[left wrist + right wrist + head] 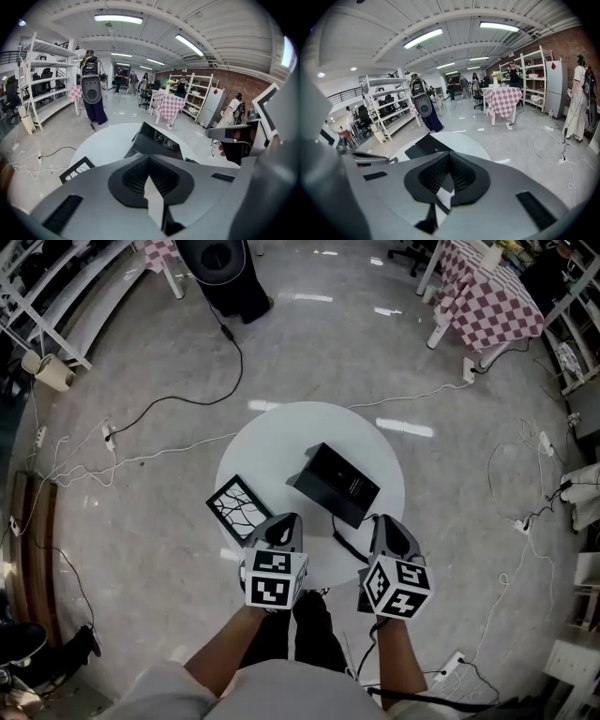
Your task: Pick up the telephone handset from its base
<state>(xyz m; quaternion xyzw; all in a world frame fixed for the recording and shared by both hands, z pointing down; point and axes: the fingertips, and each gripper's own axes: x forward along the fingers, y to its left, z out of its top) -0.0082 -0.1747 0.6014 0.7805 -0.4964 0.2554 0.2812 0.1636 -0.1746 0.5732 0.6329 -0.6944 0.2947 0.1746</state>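
Observation:
A black telephone [336,484] sits on the round white table [272,442], its cord [345,545] trailing off the near edge; I cannot make out the handset apart from the base. It also shows ahead in the left gripper view [154,140] and the right gripper view [425,146]. My left gripper [281,527] hovers at the table's near edge, left of the phone, jaws shut and empty [150,180]. The right gripper [384,525] hangs at the near edge just right of the cord, also shut on nothing [445,180].
A black-framed picture [239,509] lies on the table left of the phone. Cables [187,399] run across the floor. A checkered-cloth table [487,296] stands far right, white shelving [56,296] far left, a black stand [225,268] beyond the table.

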